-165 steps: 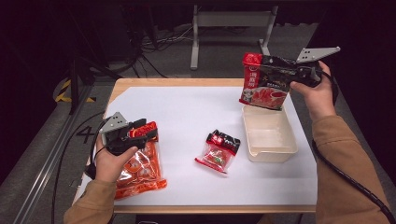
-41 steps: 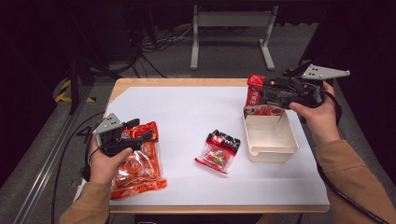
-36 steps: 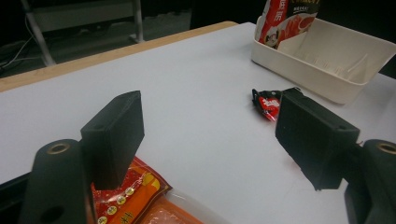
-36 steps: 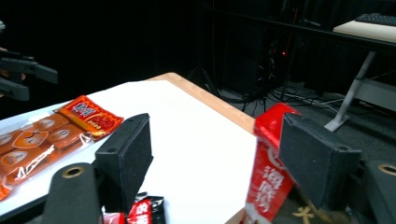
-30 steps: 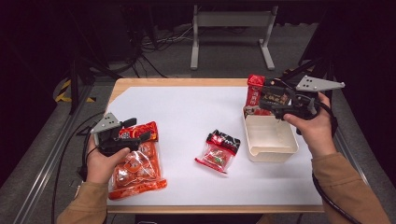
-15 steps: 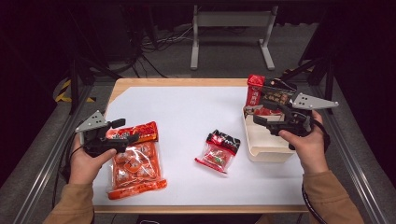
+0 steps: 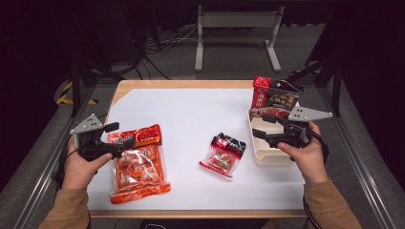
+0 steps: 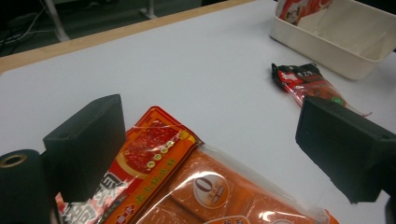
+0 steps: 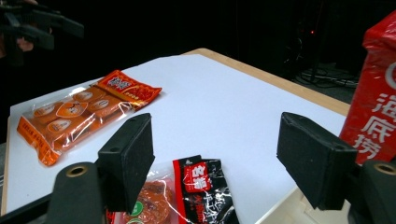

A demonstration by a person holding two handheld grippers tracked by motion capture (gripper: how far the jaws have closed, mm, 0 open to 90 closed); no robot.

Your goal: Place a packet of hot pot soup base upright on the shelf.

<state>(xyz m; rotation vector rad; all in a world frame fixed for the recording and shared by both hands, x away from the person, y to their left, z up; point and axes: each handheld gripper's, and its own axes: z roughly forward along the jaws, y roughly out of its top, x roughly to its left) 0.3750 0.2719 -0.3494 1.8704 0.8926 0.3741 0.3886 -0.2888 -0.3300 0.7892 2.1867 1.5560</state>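
Observation:
A large orange snack packet (image 7: 138, 164) lies at the table's left. My left gripper (image 7: 119, 135) stands open at its upper left corner, and the packet's red top (image 8: 154, 154) shows between the jaws. A small red and black packet (image 7: 223, 153) lies in the middle. A tall red and black packet (image 7: 274, 98) stands in the far end of a white bin (image 7: 272, 157) at the right. My right gripper (image 7: 257, 124) is open and holds nothing over the bin's left side. Its jaws point at the small packet (image 9: 201, 186).
White paper (image 7: 200, 114) covers the wooden table, bare across its far half. Beyond the far edge stand a metal frame (image 7: 236, 33) and cables on a dark floor. From the right gripper view, the left gripper (image 9: 37, 23) shows far off at top left.
The right gripper let go of the tall red packet, which now stands in the bin, and drew back toward the person. The left gripper shifted left to the orange packet's corner.

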